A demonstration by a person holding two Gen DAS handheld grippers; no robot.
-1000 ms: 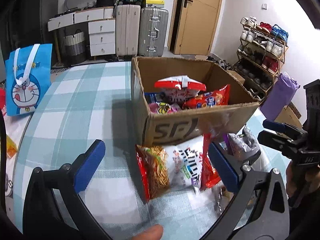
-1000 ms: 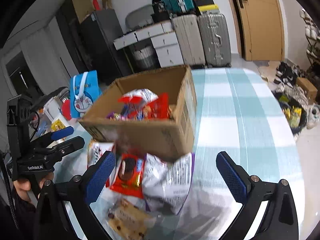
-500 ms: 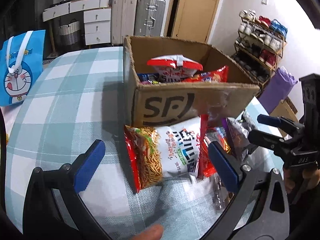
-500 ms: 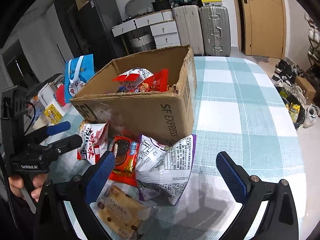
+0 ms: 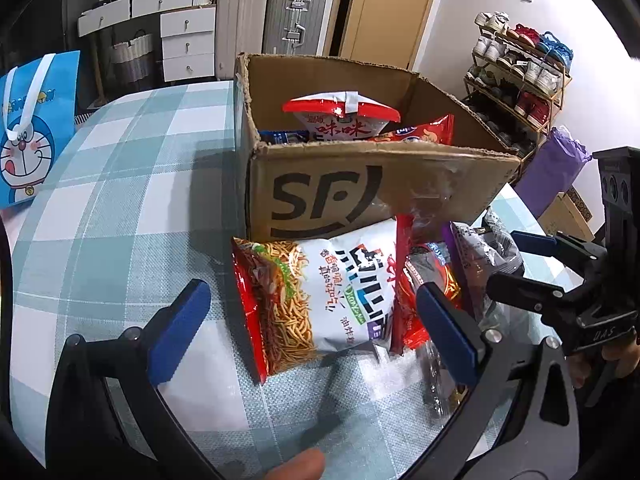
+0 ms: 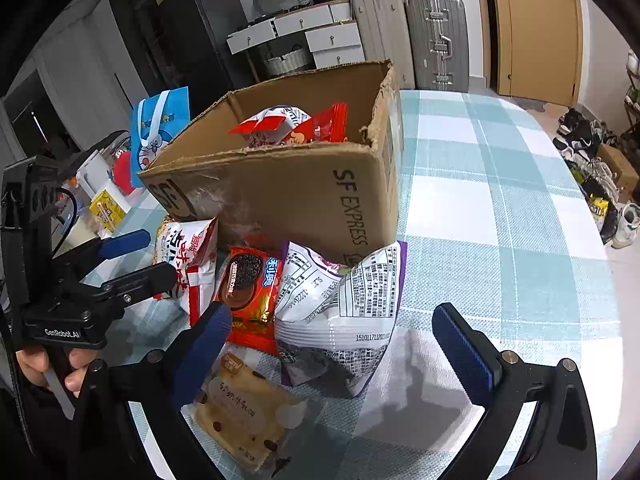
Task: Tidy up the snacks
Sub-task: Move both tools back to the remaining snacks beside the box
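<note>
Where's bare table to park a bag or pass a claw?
Free: checked tablecloth between the brown cardboard box and blue cartoon bag; also the cloth right of the box. Crowded: box front, where the noodle snack bag and purple-white bag overlap.

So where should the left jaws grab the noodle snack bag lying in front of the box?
Probably the noodle snack bag by its near, lower edge, coming straight from the front. It lies flat against the cardboard box, its far edge blocked, and the open left gripper already straddles it.
</note>
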